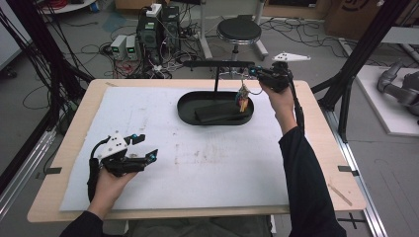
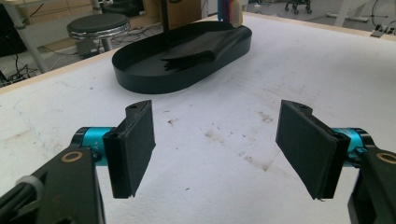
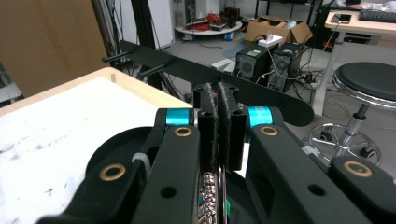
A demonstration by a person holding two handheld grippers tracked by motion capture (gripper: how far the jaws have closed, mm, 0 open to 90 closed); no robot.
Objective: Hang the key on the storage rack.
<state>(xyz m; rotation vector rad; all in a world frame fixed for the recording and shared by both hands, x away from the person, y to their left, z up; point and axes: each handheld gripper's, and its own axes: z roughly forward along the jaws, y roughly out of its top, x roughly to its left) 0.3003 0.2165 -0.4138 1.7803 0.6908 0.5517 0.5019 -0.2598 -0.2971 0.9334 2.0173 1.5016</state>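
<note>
A black oval tray [image 1: 185,112] sits at the back of the white mat, with a folded black piece [image 1: 217,112] lying in it. From the tray a post rises to a black crossbar [image 1: 217,63] with pegs. My right gripper [image 1: 252,72] is at the bar's right end, shut on the beaded chain [image 3: 208,196] of a colourful keychain [image 1: 243,98] that dangles over the tray's right part. In the right gripper view the jaws [image 3: 219,100] are pressed together just before the crossbar [image 3: 187,70]. My left gripper [image 1: 149,145] rests low at the front left, open and empty [image 2: 219,149], pointing toward the tray [image 2: 140,79].
The white mat [image 1: 197,168] covers most of the wooden table [image 1: 326,163]. Beyond the far edge stand a round stool [image 1: 239,30] and computer boxes [image 1: 158,29] among cables. Black frame posts [image 1: 365,44] rise at both sides.
</note>
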